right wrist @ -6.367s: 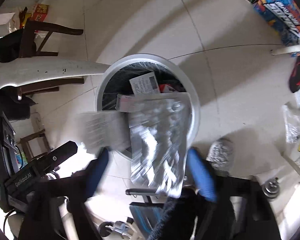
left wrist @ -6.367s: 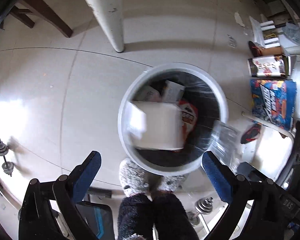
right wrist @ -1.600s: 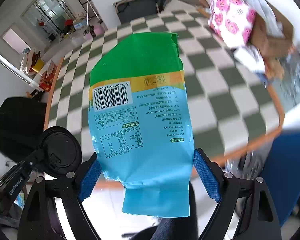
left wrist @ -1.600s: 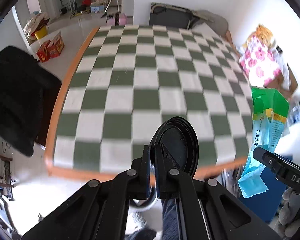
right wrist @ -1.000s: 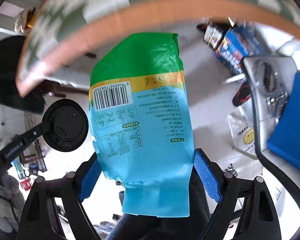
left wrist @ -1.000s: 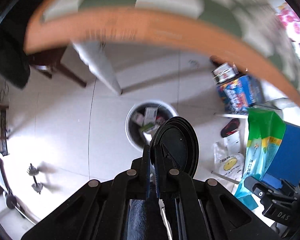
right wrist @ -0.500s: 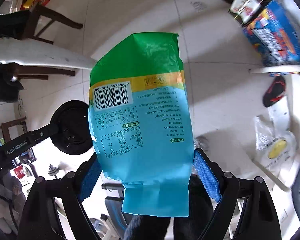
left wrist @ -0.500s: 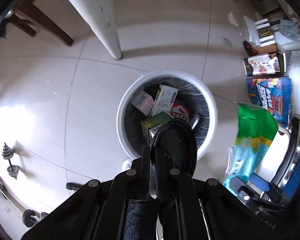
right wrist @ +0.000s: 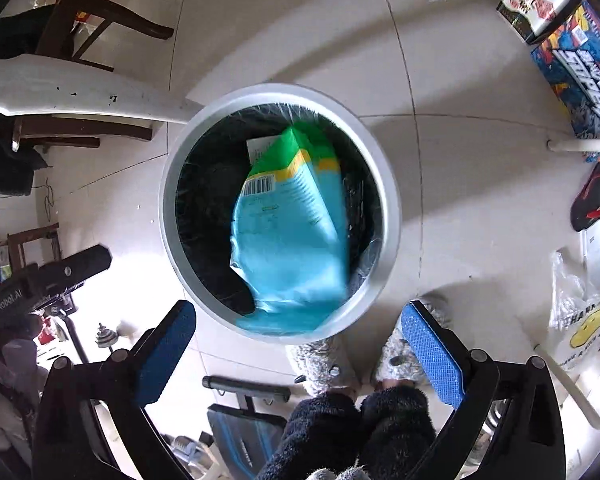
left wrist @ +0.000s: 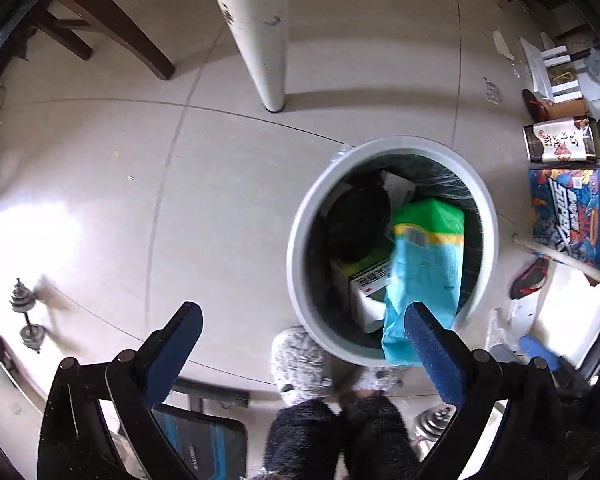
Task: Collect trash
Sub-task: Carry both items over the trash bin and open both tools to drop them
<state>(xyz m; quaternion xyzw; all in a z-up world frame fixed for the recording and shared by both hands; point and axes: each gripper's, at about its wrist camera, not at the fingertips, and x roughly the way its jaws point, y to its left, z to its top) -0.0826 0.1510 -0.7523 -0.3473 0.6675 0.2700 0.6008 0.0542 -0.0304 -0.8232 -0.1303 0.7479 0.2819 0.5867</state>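
A round grey trash bin (left wrist: 300, 216) (right wrist: 388, 184) with a black liner stands on the tiled floor below both grippers. A blue and green snack bag (left wrist: 424, 264) (right wrist: 292, 232) is blurred over the bin's near rim, free of any gripper. A black round lid (left wrist: 358, 216) lies inside the bin beside a green and white box (left wrist: 368, 280). My left gripper (left wrist: 300, 344) is open and empty, above the floor left of the bin. My right gripper (right wrist: 298, 344) is open and empty above the bin's near rim.
A white table leg (left wrist: 256, 32) stands beyond the bin, with dark chair legs (left wrist: 112, 20) to the left. Boxes (left wrist: 572, 216) and a slipper (left wrist: 528, 280) lie on the right. The person's furry slippers (right wrist: 320, 360) and small dumbbells (left wrist: 26, 320) are near the bottom.
Both grippers have opened. The black lid has dropped from the left gripper into the bin, and the snack bag has left the right gripper and is falling into the bin.
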